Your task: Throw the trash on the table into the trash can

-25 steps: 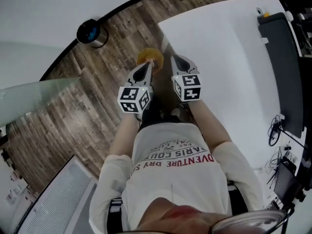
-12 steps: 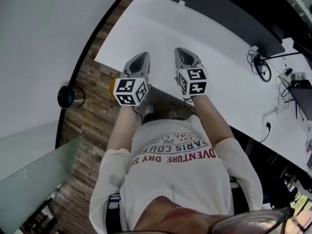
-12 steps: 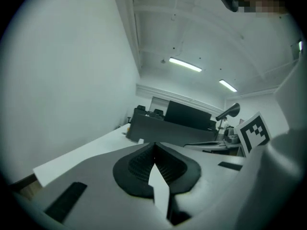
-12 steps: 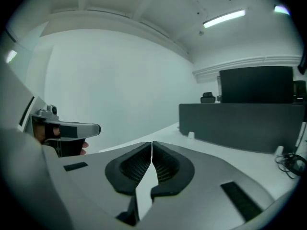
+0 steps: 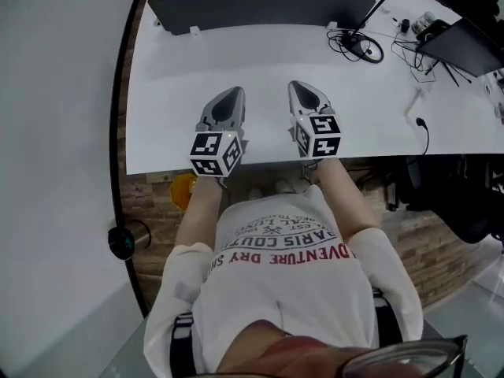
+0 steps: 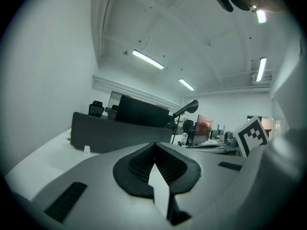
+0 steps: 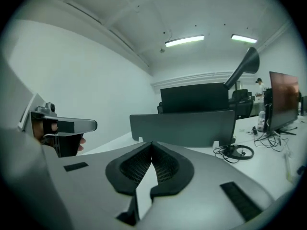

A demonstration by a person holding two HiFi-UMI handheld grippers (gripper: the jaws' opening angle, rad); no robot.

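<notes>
My left gripper (image 5: 231,94) and right gripper (image 5: 300,87) hover side by side over the front part of the white table (image 5: 173,69), both pointing toward its far side. The jaws of each meet at the tips with nothing between them, as the left gripper (image 6: 154,147) and the right gripper (image 7: 152,145) show in their own views. No trash shows on the table near them. An orange round container (image 5: 183,189) stands on the wood floor just under the table's front left edge, behind the left gripper.
A dark grey partition panel (image 5: 260,6) runs along the table's far side. Coiled cables (image 5: 358,46) and a dark laptop or screen (image 5: 465,46) lie at the far right. A black round can (image 5: 122,242) stands on the floor at the left. A black chair (image 5: 465,203) is at the right.
The view has swung from the floor to the table. Both grippers have gone from above the orange container to over the table, and the container now lies behind them.
</notes>
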